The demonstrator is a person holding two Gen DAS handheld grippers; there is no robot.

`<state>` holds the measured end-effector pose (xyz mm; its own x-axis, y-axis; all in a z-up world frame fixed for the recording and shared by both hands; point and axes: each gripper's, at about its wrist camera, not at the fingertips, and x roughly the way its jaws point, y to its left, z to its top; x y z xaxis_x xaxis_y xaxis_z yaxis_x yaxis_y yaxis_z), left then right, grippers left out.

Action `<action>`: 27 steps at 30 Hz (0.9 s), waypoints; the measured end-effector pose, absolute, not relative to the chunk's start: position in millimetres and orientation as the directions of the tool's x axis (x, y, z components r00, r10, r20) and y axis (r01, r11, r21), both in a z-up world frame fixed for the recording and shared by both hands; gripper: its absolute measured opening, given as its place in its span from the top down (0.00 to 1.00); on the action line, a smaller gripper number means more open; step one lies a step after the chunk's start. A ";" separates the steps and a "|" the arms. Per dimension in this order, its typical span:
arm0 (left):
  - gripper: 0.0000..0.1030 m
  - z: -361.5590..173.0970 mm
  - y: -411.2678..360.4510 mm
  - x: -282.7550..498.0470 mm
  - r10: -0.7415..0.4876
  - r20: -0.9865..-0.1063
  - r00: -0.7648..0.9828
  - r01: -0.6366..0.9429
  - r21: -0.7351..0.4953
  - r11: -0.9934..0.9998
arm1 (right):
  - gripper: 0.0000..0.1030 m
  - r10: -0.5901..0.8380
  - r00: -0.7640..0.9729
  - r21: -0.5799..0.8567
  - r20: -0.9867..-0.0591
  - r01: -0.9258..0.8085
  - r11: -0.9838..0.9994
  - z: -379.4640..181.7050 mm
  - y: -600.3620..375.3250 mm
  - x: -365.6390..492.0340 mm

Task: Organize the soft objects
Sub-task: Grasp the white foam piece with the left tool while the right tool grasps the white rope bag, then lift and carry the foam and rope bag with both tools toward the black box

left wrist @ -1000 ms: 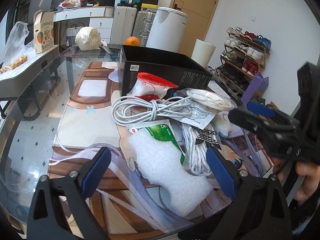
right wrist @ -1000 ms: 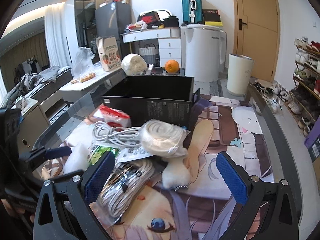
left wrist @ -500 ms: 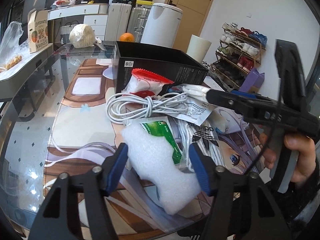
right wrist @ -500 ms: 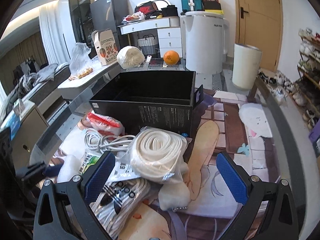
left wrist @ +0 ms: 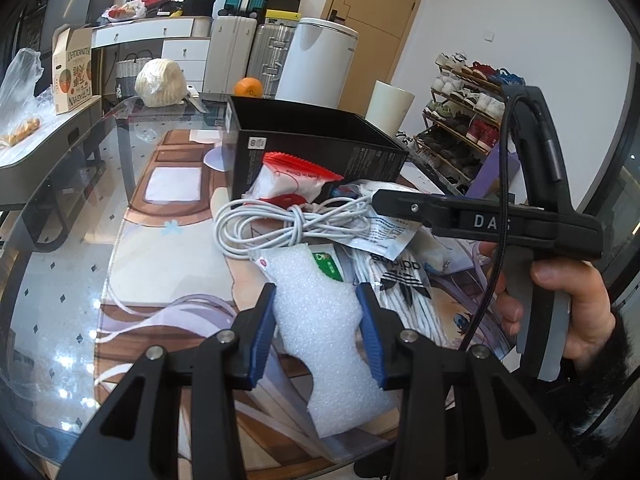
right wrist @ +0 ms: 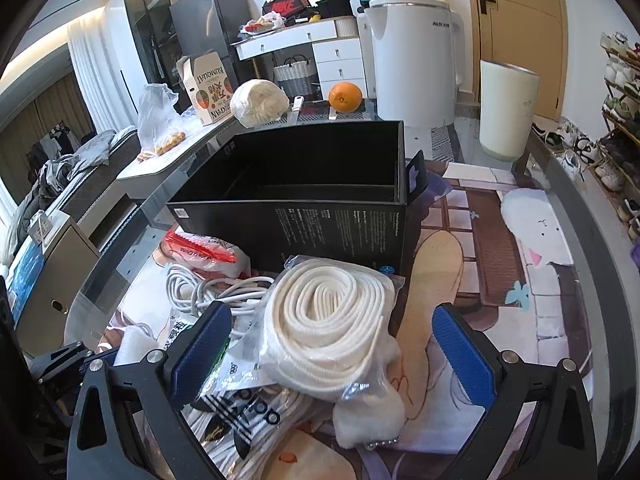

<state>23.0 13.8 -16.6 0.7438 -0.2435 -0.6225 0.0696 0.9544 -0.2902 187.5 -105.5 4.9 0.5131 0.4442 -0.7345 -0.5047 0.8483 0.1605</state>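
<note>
A white foam piece (left wrist: 326, 332) lies at the front of the mat. My left gripper (left wrist: 320, 334) is shut on it, one blue pad on each side. My right gripper (right wrist: 332, 352) is open, its pads on either side of a bagged coil of white rope (right wrist: 328, 320). Around these lie a white cable bundle (left wrist: 288, 224), a red-topped packet (left wrist: 296, 180), a bag of white laces with a black logo (left wrist: 400, 280) and a white fluffy piece (right wrist: 368, 416). An open black box (right wrist: 320, 184) stands behind the pile.
The glass table's edge (left wrist: 52, 320) curves at left. An orange (right wrist: 345, 97) and a wrapped white ball (right wrist: 260, 104) sit behind the box. A white appliance (right wrist: 412, 60), a bin (right wrist: 506, 112) and a shoe rack (left wrist: 468, 116) stand beyond.
My left gripper has closed from wide open onto the foam piece. My right gripper has moved forward and down over the bagged rope coil, still open.
</note>
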 end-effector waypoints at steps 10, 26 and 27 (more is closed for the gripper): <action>0.63 -14.1 21.9 20.6 -0.230 -0.610 0.758 0.050 -0.298 0.953 | 0.31 0.471 0.467 0.220 -0.748 -0.496 0.840 -4.4 -103.9 196.4; 0.63 -9.9 22.2 18.7 -0.155 -0.597 0.787 0.003 -0.248 0.969 | 0.53 0.521 0.537 0.204 -0.664 -0.540 0.816 16.1 -126.2 157.7; 0.63 -9.2 21.8 18.7 -0.150 -0.593 0.791 0.002 -0.242 0.970 | 0.53 0.523 0.544 0.197 -0.656 -0.545 0.815 18.8 -129.1 153.4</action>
